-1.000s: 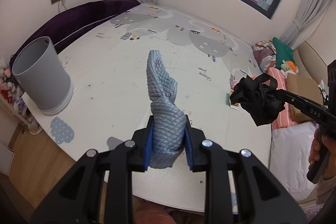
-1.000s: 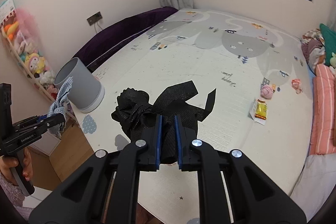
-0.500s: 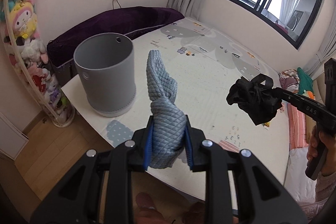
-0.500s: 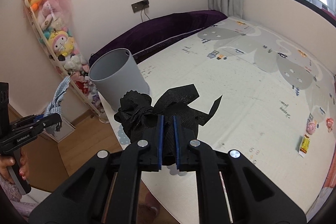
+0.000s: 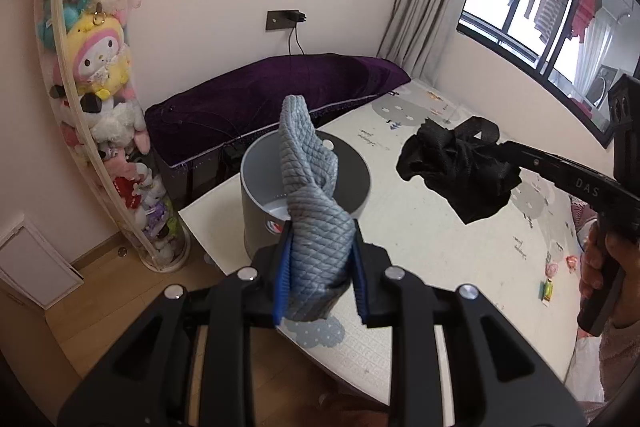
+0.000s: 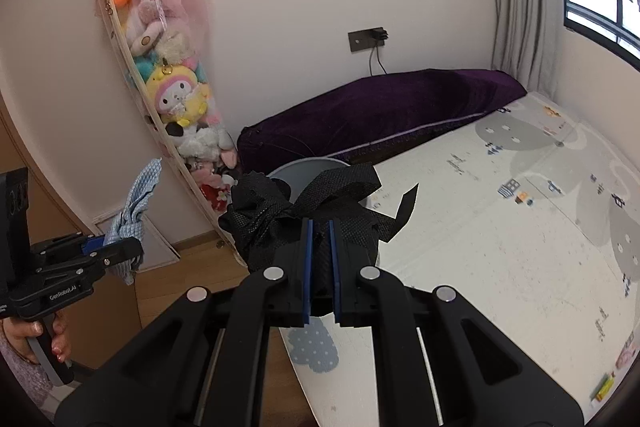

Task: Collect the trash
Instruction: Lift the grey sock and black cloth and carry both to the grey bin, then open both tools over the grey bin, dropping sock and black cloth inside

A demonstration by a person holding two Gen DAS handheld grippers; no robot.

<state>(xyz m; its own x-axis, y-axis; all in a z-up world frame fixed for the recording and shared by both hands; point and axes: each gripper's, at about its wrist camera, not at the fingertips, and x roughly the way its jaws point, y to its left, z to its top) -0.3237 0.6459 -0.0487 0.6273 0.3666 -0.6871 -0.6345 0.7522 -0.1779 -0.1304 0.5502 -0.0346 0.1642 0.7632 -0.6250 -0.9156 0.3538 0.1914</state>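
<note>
My left gripper is shut on a grey quilted cloth that stands up between the fingers; it also shows in the right wrist view. My right gripper is shut on a crumpled black cloth, seen in the left wrist view held above the mat. A grey round bin stands open on the mat's corner, directly behind the grey cloth; its rim shows behind the black cloth in the right wrist view.
A patterned play mat covers a raised platform. A purple cushion lies along the wall. A tall clear tube of plush toys stands left of the bin. Small wrappers lie on the mat at right. Wooden floor lies below.
Both grippers have swung left and closer to the bin, each still holding its cloth. The bin now sits right behind the grey cloth.
</note>
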